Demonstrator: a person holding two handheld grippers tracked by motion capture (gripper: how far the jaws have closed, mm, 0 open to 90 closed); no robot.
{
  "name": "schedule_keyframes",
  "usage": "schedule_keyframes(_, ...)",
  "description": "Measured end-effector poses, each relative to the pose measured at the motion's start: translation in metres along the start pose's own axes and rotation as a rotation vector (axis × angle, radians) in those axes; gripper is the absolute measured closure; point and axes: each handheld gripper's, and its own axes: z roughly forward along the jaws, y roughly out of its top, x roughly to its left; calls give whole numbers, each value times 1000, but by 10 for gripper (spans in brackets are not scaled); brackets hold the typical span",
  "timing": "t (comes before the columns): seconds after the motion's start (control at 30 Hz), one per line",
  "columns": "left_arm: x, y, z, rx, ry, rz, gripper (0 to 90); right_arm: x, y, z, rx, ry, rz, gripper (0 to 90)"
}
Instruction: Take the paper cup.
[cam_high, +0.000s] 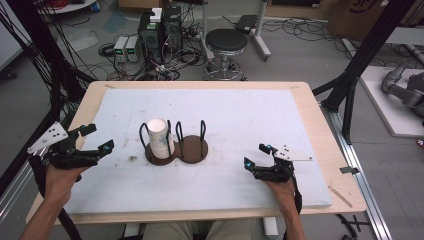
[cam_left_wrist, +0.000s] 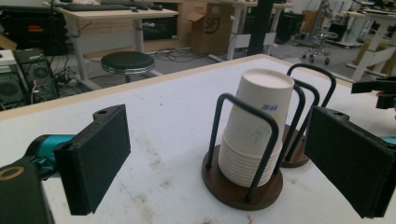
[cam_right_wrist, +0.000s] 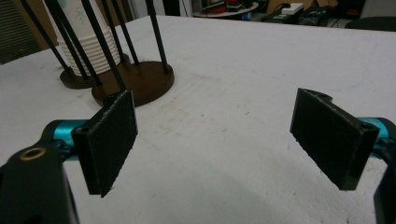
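High view: the stack of paper cups (cam_high: 160, 138) is sitting upside down in the left ring of the wire holder (cam_high: 192, 150), with the left gripper (cam_high: 99, 138) and right gripper (cam_high: 256, 155) flanking it, both spread. Left gripper view: jaws are gaping empty before the holder. Right gripper view: jaws are gaping empty, the holder lying beyond them.

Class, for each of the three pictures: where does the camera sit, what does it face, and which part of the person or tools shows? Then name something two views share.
High view: above the person's side, looking forward and down on the table; forearms, left gripper and right gripper show.
Left gripper view: rides the left gripper, facing the cup stack in its holder; open jaws show.
Right gripper view: rides the right gripper, low over the table; open jaws show.
Shared: all three show the cup stack and holder.
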Motion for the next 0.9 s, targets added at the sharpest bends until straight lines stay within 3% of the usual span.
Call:
schedule_keyframes(0.23,3,22,11,9,-71,11,75,0,0,0,0,3,-1,151)
schedule_keyframes(0.5,7,44,22,32,-125,18,75,-1,0,0,-3,13,5,151)
schedule_keyframes(0.67,10,56,29,57,-146,33,75,-1,0,0,0,16,3,151)
schedule_keyframes(0.9,11,70,43,116,-213,57,75,-1,0,0,0,18,3,151)
